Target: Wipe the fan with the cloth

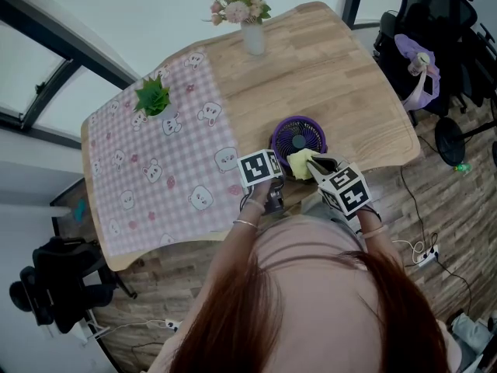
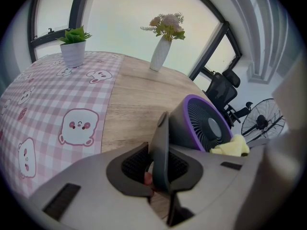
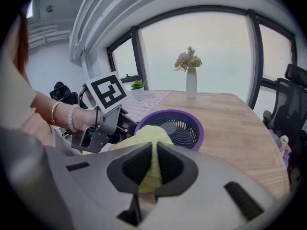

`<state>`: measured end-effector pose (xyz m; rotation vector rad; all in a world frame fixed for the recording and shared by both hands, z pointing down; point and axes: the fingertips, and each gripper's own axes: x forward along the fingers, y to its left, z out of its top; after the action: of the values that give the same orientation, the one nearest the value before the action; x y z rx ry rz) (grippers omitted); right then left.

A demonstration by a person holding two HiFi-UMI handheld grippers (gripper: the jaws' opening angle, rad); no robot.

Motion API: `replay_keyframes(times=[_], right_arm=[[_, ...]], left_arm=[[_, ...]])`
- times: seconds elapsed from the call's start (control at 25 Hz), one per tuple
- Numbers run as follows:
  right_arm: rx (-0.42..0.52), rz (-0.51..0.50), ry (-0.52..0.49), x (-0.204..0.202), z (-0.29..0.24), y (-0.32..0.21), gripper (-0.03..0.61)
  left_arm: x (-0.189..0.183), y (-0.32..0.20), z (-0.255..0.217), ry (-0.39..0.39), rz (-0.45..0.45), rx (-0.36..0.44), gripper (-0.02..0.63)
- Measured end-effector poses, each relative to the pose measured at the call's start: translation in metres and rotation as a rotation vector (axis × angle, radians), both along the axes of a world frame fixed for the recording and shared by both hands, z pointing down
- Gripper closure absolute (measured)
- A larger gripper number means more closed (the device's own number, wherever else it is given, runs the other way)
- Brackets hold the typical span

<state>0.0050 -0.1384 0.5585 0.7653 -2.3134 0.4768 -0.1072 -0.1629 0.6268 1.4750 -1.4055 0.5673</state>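
On wooden table [image 1: 342, 76], purple-rimmed dark fan [image 1: 298, 139], crumpled yellow cloth [image 1: 302, 162]

A light wooden table [image 1: 334, 76] with a wavy edge fills the upper middle of the head view, over a wood-plank floor [image 1: 435, 208]. A black office chair [image 1: 435, 14] stands at upper right, another black chair [image 1: 54, 286] at lower left. Dark-framed windows [image 3: 216, 56] give pale, even daylight.

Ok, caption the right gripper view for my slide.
Right tongs pinch a yellow cloth against the purple fan on a wooden table.
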Motion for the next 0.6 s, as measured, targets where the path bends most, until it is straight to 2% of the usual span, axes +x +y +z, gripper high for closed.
replay_keyframes(times=[0.6], right_arm=[[0.028,-0.144,0.023,-0.03,-0.002,0.009,0.552]], left_arm=[[0.0,0.0,-0.001,0.011,-0.005,0.001,0.552]])
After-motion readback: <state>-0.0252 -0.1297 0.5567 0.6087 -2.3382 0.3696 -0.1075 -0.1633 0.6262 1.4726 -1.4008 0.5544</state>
